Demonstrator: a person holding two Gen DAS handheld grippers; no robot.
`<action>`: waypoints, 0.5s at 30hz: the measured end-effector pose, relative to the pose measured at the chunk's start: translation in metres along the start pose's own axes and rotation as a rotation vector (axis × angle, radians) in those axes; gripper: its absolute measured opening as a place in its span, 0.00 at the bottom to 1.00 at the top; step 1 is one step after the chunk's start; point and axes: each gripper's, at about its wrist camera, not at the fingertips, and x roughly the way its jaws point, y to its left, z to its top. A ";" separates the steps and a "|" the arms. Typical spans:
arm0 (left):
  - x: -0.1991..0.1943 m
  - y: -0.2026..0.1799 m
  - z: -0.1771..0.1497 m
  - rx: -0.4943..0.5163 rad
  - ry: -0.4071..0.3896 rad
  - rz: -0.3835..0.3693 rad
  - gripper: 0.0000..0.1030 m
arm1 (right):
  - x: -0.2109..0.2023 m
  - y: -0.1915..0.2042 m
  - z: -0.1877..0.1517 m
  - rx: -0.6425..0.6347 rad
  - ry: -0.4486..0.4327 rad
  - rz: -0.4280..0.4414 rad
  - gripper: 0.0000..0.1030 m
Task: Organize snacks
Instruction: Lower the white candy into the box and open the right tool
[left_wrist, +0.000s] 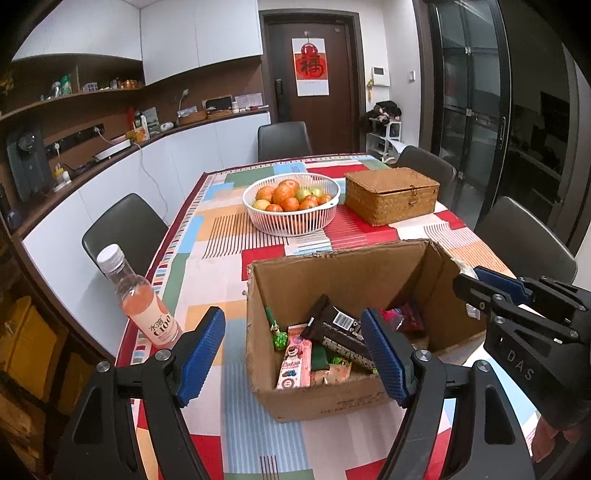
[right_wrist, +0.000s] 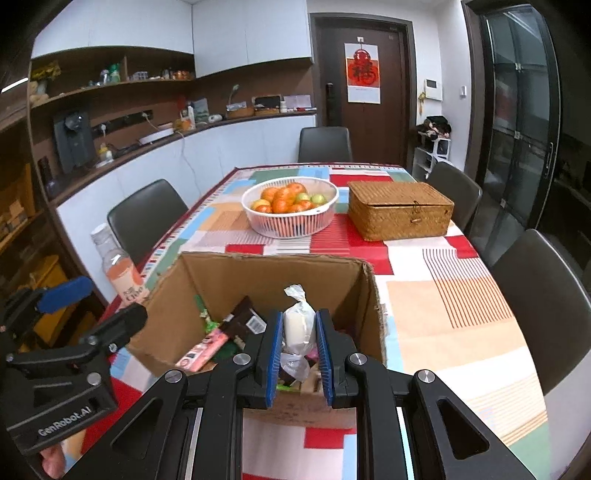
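mid-sort: right gripper clamped on wrapped white snack over cardboard box at table's near edge; left gripper wide, empty. next prob. lift clear toward wicker box.

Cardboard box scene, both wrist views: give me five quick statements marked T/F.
1. The right tongs are shut on a white wrapped snack. True.
2. The left tongs grip the dark chocolate bar. False: they are open and hold nothing.
3. The wicker box has its lid open. False: the lid is closed.
4. The white basket holds fruit. True.
5. The drink bottle lies inside the cardboard box. False: it stands on the table, left of the box.
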 end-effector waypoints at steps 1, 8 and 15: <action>0.001 -0.001 0.001 0.001 0.002 0.002 0.73 | 0.003 -0.001 0.001 0.001 0.006 -0.006 0.19; 0.006 -0.004 0.002 0.005 0.011 0.010 0.73 | 0.004 -0.008 0.004 0.006 0.000 -0.034 0.19; -0.005 -0.005 -0.006 0.005 -0.005 0.011 0.73 | -0.010 -0.006 -0.007 0.000 -0.008 -0.033 0.20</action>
